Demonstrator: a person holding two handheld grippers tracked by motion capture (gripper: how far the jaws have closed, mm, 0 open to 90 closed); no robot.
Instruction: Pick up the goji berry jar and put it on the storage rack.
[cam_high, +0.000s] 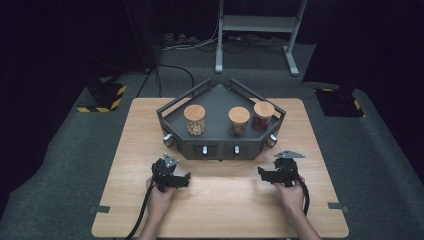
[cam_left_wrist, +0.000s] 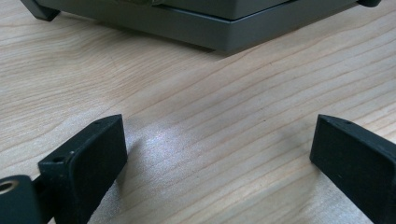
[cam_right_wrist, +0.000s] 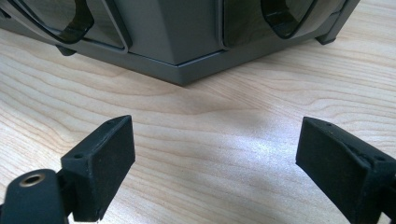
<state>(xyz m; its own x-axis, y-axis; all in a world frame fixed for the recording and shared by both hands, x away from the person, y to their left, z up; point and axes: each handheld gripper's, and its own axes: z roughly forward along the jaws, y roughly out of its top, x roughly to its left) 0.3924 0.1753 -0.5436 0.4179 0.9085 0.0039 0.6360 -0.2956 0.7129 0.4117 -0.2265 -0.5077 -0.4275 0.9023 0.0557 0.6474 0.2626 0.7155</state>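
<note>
A dark grey angular rack (cam_high: 220, 145) stands at the middle back of the wooden table (cam_high: 220, 210). On it are three glass jars with wooden lids: a left jar (cam_high: 194, 120) of pale round beans, a middle jar (cam_high: 238, 121) and a right jar (cam_high: 263, 116) with reddish contents. My left gripper (cam_high: 172, 173) rests low over the table in front of the rack's left corner, open and empty. My right gripper (cam_high: 278, 172) sits in front of the right corner, open and empty too. The left gripper (cam_left_wrist: 217, 135) faces the rack's base (cam_left_wrist: 224, 32). The right gripper (cam_right_wrist: 215, 135) faces the rack's corner (cam_right_wrist: 182, 51).
Small knobs or switches line the rack's front face (cam_high: 220, 149). Bare wood lies between the two hands and along the table's front edge. Beyond the table are a grey floor, cables and a metal stand (cam_high: 255, 30).
</note>
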